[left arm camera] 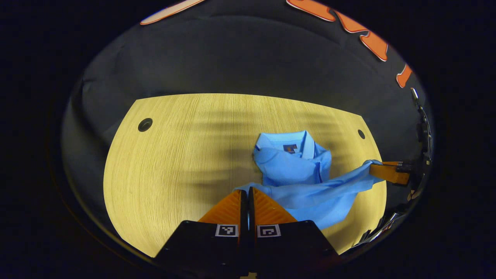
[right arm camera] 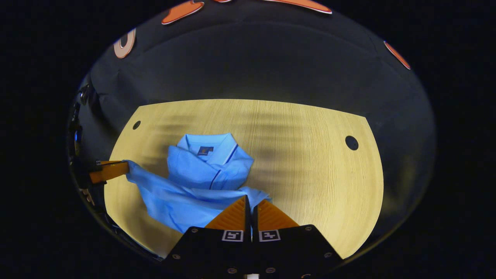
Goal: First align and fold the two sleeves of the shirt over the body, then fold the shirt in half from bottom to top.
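- Shirt: a light, limp blue cloth is judged here, apt to sag and slide, so it is best taken at the hem corners; it is spread across the middle of the desk, collar at the far side, lower part lifted.
- Left tool is seen closed narrow on one hem corner, held low and pointing forward over the desk.
- Right tool is likewise pinched on the other corner, so the hem is stretched between both.
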A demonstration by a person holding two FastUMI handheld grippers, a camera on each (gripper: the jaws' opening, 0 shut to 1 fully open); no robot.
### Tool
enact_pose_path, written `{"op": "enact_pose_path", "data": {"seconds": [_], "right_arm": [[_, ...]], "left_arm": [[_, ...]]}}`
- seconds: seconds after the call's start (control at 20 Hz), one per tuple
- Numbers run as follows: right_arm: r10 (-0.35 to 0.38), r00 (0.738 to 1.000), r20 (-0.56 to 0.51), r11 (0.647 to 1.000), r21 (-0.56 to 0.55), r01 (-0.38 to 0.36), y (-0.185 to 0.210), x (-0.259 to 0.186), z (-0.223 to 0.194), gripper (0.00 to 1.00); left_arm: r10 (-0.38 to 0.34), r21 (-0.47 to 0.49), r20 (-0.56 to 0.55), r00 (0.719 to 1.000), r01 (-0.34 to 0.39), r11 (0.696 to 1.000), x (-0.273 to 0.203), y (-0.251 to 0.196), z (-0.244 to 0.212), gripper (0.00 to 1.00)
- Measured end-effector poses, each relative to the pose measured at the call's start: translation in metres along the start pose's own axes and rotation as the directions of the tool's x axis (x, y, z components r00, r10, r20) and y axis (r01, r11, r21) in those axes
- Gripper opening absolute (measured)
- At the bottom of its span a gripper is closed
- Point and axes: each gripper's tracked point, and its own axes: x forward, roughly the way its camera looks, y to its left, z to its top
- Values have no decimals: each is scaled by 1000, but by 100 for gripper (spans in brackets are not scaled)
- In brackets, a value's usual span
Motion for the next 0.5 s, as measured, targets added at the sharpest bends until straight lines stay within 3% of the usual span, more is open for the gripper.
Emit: {"op": "enact_pose_path", "data": {"seconds": [0.5], "right_arm": [[-13, 999, -31, 1000, 19, 13, -16, 82, 2, 2]], "left_arm": [[80, -9, -59, 995, -81, 997, 80, 23, 5, 4]]}}
